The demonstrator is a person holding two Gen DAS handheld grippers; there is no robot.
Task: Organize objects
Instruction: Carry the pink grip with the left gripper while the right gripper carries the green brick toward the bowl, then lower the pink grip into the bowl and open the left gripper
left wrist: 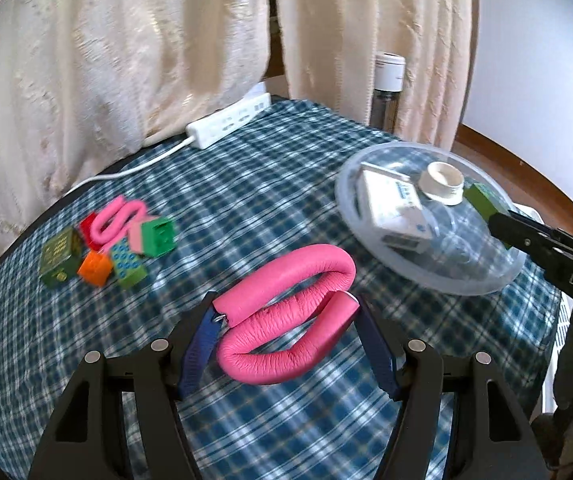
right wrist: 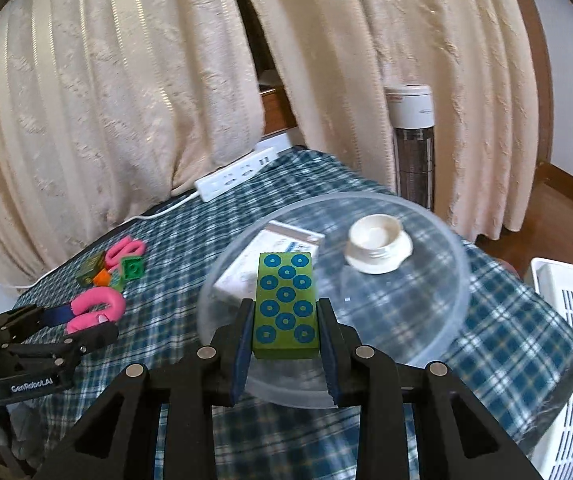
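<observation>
Right gripper (right wrist: 285, 334) clamps a green dotted block (right wrist: 285, 304) above the clear bowl (right wrist: 426, 344) holding a white box (right wrist: 246, 268) and cap (right wrist: 378, 246); left gripper (left wrist: 288, 336) grips a pink foam loop (left wrist: 286, 320). Beyond lie loose blocks (left wrist: 126, 256), a power strip (left wrist: 228, 120), curtains (left wrist: 126, 40).

Cream curtains (right wrist: 126, 100) behind plaid-clothed table (left wrist: 246, 184); wood floor (right wrist: 566, 216); daylight.

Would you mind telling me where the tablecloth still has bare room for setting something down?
The widest bare stretch of tablecloth lies between the toy pile and the clear bowl, running back to the power strip. It is crowded at the pile, and the bowl already holds a white box and cap.
</observation>
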